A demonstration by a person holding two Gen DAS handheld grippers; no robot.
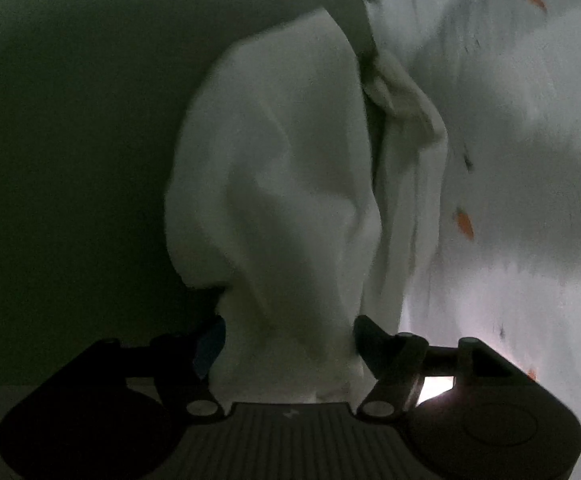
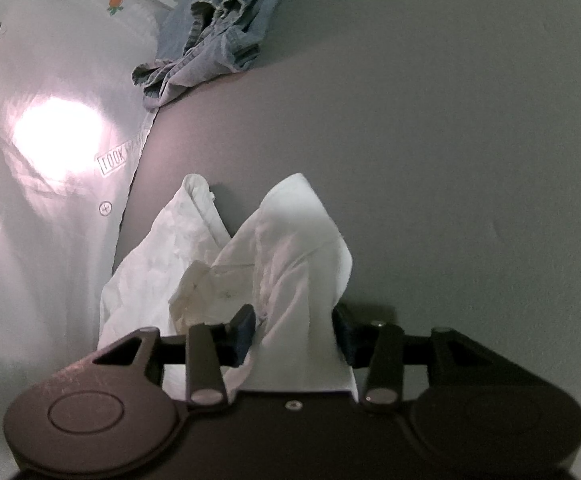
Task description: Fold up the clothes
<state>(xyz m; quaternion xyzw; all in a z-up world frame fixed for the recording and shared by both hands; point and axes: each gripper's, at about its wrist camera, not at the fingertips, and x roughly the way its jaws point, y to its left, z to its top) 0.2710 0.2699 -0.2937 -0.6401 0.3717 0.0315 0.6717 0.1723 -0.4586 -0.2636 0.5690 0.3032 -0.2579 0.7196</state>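
1. Left wrist view: the left claw (image 1: 288, 344) is clenched on a bunch of the white garment (image 1: 274, 168), its two dark fingers pressing the cloth from either side. The garment runs away from the claw in loose, deep folds, with a twisted edge along its right side. To the right lies a white printed cloth (image 1: 530, 140) with small orange shapes on it, blurred in this view. A bright glare shows by the claw's right finger. The dark surface (image 1: 70, 140) to the left is too dim to make out.

2. Right wrist view: the right claw (image 2: 294, 330) is clenched on another part of the same white garment (image 2: 290, 248), which rises in two crumpled peaks just ahead of the fingers and rests on the grey desk (image 2: 450, 140). The printed cloth (image 2: 50, 200) covers the desk's left side, showing a strawberry, a button and a label, with a strong light spot on it. A crumpled pair of jeans (image 2: 210, 40) lies at the far end, overlapping the printed cloth's edge.
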